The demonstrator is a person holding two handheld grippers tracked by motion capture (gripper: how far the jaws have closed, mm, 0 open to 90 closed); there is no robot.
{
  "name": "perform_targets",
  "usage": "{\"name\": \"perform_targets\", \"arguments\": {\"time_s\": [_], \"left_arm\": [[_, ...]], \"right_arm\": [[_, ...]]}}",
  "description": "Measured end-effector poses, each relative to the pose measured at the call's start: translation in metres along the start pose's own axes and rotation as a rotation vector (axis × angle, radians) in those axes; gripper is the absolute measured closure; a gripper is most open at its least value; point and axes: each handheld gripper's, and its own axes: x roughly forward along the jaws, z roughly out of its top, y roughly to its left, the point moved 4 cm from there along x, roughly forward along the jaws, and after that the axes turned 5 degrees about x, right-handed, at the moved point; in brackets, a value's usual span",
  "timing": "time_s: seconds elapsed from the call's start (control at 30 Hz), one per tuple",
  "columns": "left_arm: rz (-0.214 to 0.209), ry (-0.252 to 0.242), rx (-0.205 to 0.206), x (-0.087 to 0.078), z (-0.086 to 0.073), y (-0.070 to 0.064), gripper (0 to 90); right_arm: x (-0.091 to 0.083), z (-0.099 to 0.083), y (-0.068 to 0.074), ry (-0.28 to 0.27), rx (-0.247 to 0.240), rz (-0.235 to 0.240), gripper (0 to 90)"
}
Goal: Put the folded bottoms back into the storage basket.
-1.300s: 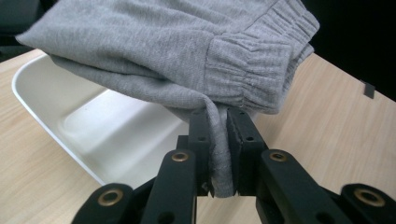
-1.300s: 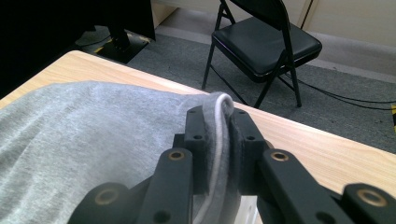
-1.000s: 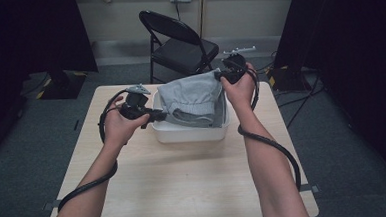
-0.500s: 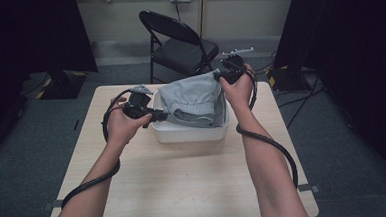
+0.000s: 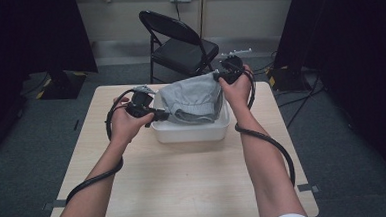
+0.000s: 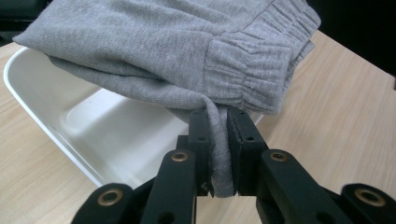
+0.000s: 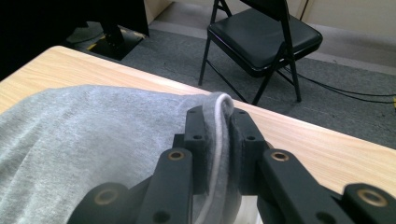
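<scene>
Grey garment, a sweat fabric piece with an elastic ribbed band, hangs stretched between both tongs above the white tub. Left tongs are clamped on a fold of the fabric at the garment's 9 o'clock edge; the left gripper view shows the cloth pinched between the two black jaws, with the tub's inside below it. Right tongs are clamped on a rolled hem at the garment's 1 o'clock corner; the right gripper view shows that hem pressed between the jaws. The tub rests on the wooden tabletop, toward its 12 o'clock edge. A black folding chair stands on the floor beyond the tabletop at 12 o'clock.
</scene>
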Motion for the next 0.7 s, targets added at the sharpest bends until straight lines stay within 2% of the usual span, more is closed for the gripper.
{"name": "perform_targets", "arguments": {"time_s": [0.33,0.53,0.7], "left_arm": [[0.016,0.010,-0.002,0.007,-0.004,0.003,80.8],[0.028,0.023,0.011,0.010,-0.006,0.003,80.8],[0.035,0.027,0.005,0.013,-0.008,0.006,80.7]], "right_arm": [[0.008,-0.006,-0.002,0.008,0.012,0.000,79.3],[0.010,-0.008,-0.001,0.003,0.002,0.001,79.3],[0.013,-0.009,-0.001,0.004,-0.009,0.000,79.2]]}}
